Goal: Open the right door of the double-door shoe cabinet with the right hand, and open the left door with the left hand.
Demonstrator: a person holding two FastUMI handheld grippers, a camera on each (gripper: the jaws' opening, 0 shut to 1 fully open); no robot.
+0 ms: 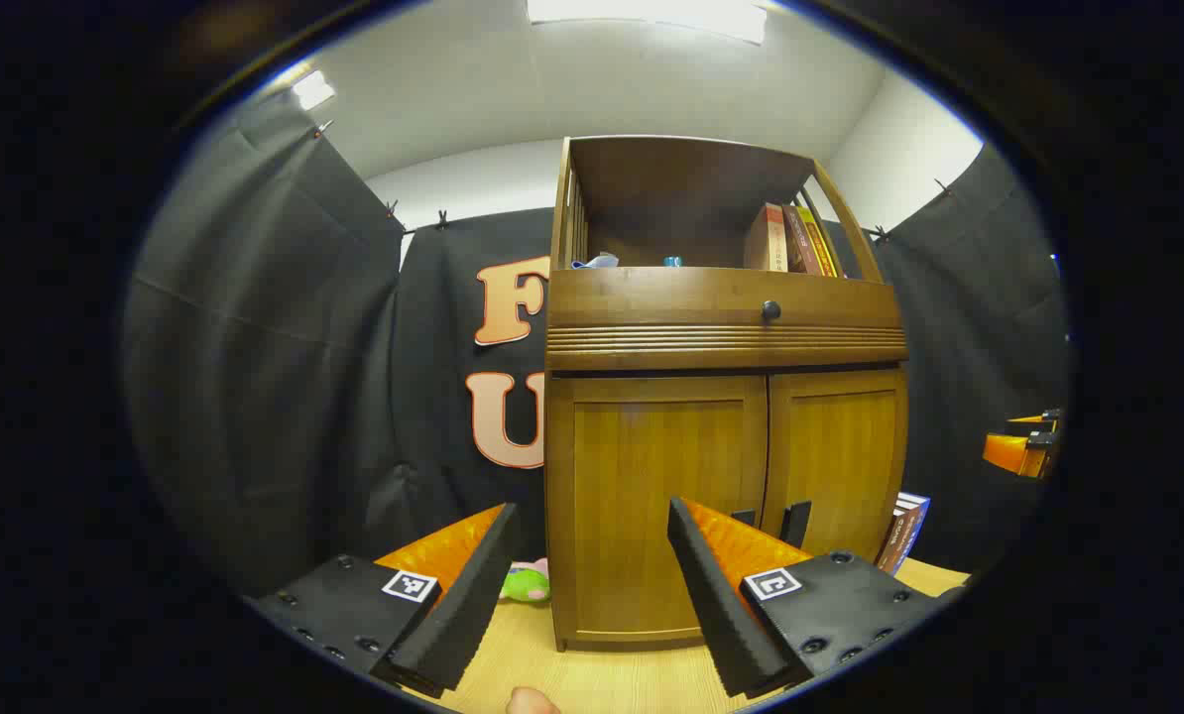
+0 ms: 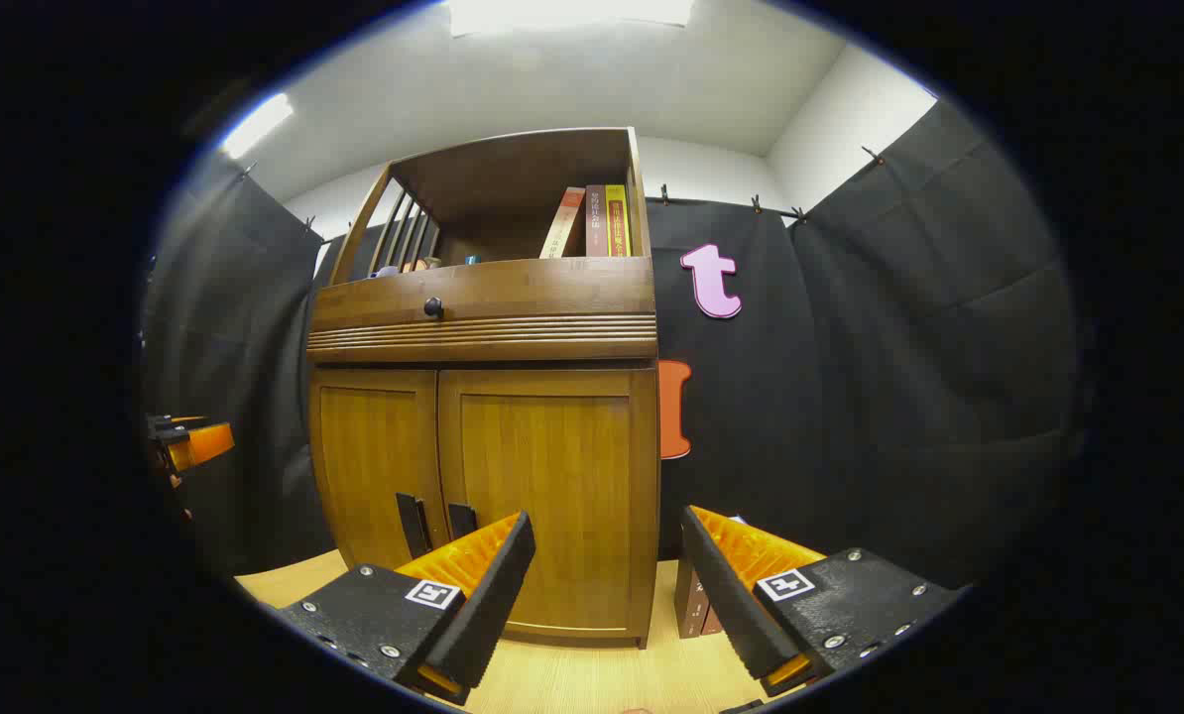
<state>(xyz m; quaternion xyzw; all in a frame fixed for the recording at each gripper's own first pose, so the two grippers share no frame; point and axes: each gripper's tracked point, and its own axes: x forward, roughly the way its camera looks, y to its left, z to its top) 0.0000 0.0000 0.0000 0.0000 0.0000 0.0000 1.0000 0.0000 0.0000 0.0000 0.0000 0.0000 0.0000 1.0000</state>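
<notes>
In the left gripper view, a small green and pink toy (image 1: pixel 527 582) lies on the wooden table (image 1: pixel 602 684) at the far left, just beside the cabinet's left bottom corner. The left gripper (image 1: pixel 592 585) is released, its two fingers spread wide apart with nothing between them, and it hangs in front of the shoe cabinet (image 1: pixel 721 397) without touching it. The left door (image 1: pixel 656 506) is closed and stands straight ahead between the fingers. Its dark handle (image 1: pixel 744 517) sits low, near the middle seam, partly hidden behind the right finger. The right door (image 1: pixel 835 461) is closed too, with its own handle (image 1: pixel 796 523) just beside the seam. Above the doors runs a drawer with a round knob (image 1: pixel 770 310), and above that an open shelf holds several upright books (image 1: pixel 788 239) at its right end. A book (image 1: pixel 904 531) leans against the cabinet's right side on the table. At the far right edge the other gripper shows, small and well apart from the cabinet.

In the right gripper view, the cabinet (image 2: pixel 483 436) stands left of centre, both doors closed. The two handles (image 2: pixel 438 523) show low down by the seam. The right gripper (image 2: pixel 607 580) is released as well, fingers wide apart and empty, facing the cabinet's right edge and apart from it.
</notes>
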